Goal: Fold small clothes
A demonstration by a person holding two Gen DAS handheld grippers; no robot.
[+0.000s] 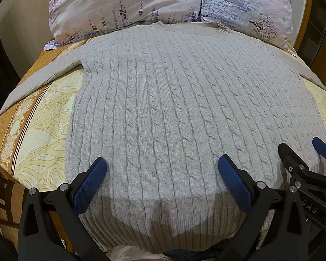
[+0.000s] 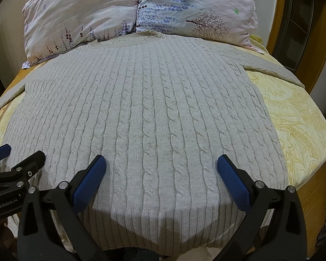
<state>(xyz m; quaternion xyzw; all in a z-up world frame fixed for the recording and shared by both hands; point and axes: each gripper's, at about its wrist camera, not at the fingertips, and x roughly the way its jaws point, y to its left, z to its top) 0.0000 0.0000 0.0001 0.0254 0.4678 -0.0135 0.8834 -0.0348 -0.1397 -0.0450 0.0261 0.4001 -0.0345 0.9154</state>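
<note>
A pale grey cable-knit sweater (image 1: pixel 173 100) (image 2: pixel 145 108) lies flat and spread out on a bed, collar toward the pillows, ribbed hem nearest me. Its left sleeve (image 1: pixel 32 80) stretches out to the left and its right sleeve (image 2: pixel 271 69) to the right. My left gripper (image 1: pixel 162 167) hovers open over the hem's left half, blue pads wide apart, nothing between them. My right gripper (image 2: pixel 162 166) hovers open over the hem's right half, likewise with nothing held. Each gripper shows at the edge of the other's view: right gripper (image 1: pixel 302 150), left gripper (image 2: pixel 25 151).
Two floral pillows (image 1: pixel 123 6) (image 2: pixel 195 6) lie at the head of the bed behind the collar. A yellow patterned bedsheet (image 1: pixel 41 134) (image 2: pixel 297 126) shows on both sides of the sweater. A wooden bed frame (image 2: pixel 319 43) rises at the right.
</note>
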